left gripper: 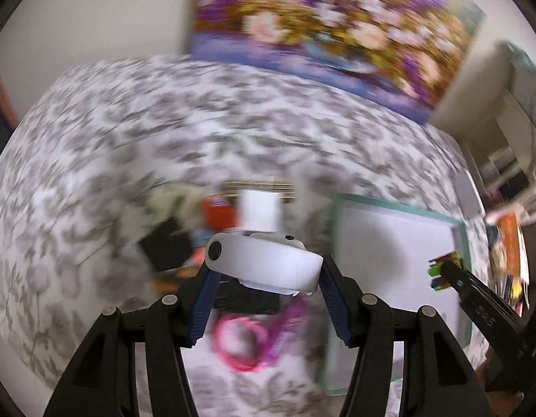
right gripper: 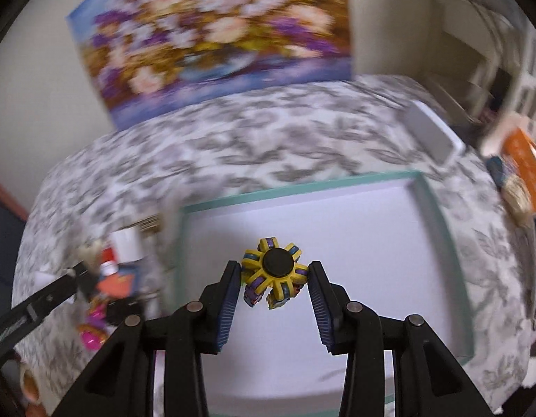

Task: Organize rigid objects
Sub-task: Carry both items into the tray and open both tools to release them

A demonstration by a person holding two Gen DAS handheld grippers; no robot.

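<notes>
Right gripper (right gripper: pixel 274 274) clamped on a yellow spinner (right gripper: pixel 275 267), pads touching opposite arms; black hub faces the camera, so its disc stands roughly upright across the fingers, with no real long axis, arms radiating evenly. It hangs over the white floor of the tray (right gripper: pixel 424 187), teal-rimmed, which lies flat on the patterned bed (right gripper: pixel 233 132). Left gripper (left gripper: pixel 264 271) clamped on a white case (left gripper: pixel 264 264), a rounded oblong with a dark button at its left end; long axis runs crosswise between the pads, tilting down slightly to the right. It is held above the clutter pile left of the tray: a pink cord (left gripper: pixel 243 344), a white box (left gripper: pixel 259 213), dark and orange items too blurred to name. From the left view the spinner (left gripper: pixel 443 269) shows at the tip of the right gripper (left gripper: pixel 448 272), over the tray's far side. Judgement: the step in hand is setting the spinner into the tray. Best to lower until it is near the floor, tip the disc flat, then release, so it does not roll or bounce. Keep it toward a corner to leave room for the case. A floral picture (right gripper: pixel 215 38) leans behind the bed. Both views are motion-blurred.
</notes>
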